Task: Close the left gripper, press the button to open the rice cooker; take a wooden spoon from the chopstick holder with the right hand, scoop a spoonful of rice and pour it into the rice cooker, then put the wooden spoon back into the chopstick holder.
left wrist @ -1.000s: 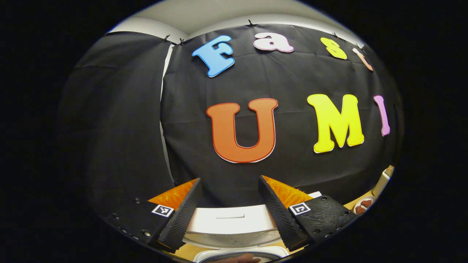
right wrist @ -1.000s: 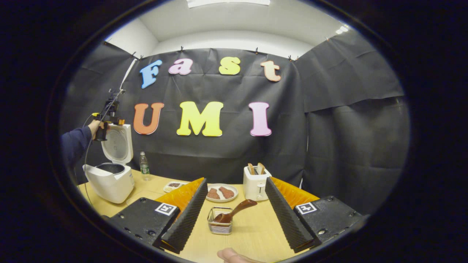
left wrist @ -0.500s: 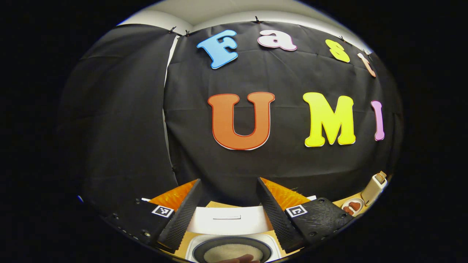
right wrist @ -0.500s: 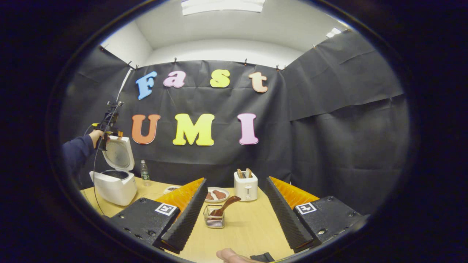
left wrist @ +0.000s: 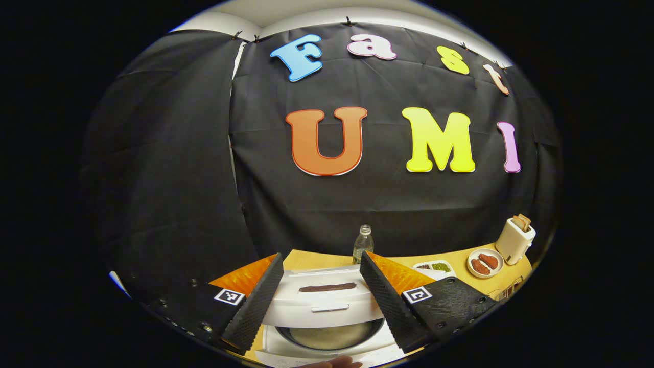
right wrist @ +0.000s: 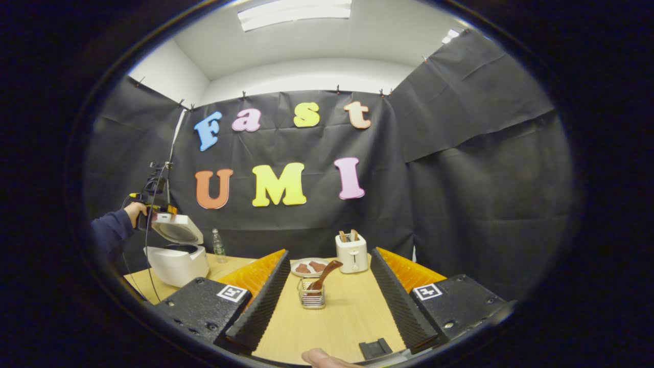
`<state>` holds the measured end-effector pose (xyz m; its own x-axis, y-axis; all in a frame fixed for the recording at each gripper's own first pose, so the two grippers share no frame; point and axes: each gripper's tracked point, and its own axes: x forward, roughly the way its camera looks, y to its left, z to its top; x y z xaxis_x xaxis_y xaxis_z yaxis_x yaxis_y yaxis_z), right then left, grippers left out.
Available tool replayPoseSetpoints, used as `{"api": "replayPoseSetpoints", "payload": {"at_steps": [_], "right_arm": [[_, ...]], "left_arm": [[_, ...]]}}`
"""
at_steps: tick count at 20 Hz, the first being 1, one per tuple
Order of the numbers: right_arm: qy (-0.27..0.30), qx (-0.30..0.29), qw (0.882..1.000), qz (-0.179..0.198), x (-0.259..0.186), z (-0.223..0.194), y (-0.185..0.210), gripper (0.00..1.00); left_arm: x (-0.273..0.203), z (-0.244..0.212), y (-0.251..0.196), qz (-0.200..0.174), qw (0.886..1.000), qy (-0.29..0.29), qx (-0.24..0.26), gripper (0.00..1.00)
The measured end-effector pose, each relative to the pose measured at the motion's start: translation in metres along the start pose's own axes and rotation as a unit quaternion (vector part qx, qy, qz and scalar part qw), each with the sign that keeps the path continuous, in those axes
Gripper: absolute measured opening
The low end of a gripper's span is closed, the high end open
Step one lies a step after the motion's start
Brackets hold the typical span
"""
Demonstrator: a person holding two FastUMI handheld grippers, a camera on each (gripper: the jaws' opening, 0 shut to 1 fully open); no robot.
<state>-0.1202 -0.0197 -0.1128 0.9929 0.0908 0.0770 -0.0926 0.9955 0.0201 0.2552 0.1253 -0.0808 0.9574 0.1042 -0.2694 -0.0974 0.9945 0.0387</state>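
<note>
The white rice cooker point(right wrist: 176, 263) stands at the table's left end, its lid point(right wrist: 179, 230) tilted halfway down over the pot. My left gripper point(right wrist: 153, 204), held by a hand in a dark sleeve, sits at the lid's raised edge. In the left gripper view my left gripper point(left wrist: 321, 254) is open; the lid point(left wrist: 327, 301) lies behind its fingers, above the pot point(left wrist: 332, 337) holding rice. My right gripper point(right wrist: 329, 251) hangs open and empty over the table. Ahead of it stands the wire chopstick holder point(right wrist: 311, 296) with the wooden spoon point(right wrist: 324, 273) leaning in it.
A water bottle point(right wrist: 218, 245) stands behind the cooker. At the back are a white toaster point(right wrist: 351, 253) with bread and a plate point(right wrist: 309, 267) of brown pieces. A small tray point(left wrist: 433, 267) lies near the plate. A small black part point(right wrist: 375, 348) lies near the table's front edge.
The cooker lid has swung from upright to half lowered, with my left gripper following it down. My right gripper has drawn back from the chopstick holder, which now looks smaller.
</note>
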Motion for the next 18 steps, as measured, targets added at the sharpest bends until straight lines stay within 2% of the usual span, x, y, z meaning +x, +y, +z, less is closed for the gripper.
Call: {"api": "replayPoseSetpoints", "payload": {"at_steps": [4,8,18], "right_arm": [[0.007,0.009,1.000,0.001,-0.003,-0.011,-0.004,1.00],[-0.012,0.003,1.000,0.003,-0.006,-0.008,-0.005,1.00],[-0.008,0.011,1.000,0.005,-0.009,-0.015,-0.009,1.00]], "left_arm": [[-0.016,-0.028,0.000,-0.006,1.000,0.018,-0.020,0.97],[-0.023,-0.046,-0.004,-0.012,0.999,0.033,-0.030,0.98],[-0.026,-0.092,-0.015,-0.015,0.996,0.090,-0.013,0.96]]}}
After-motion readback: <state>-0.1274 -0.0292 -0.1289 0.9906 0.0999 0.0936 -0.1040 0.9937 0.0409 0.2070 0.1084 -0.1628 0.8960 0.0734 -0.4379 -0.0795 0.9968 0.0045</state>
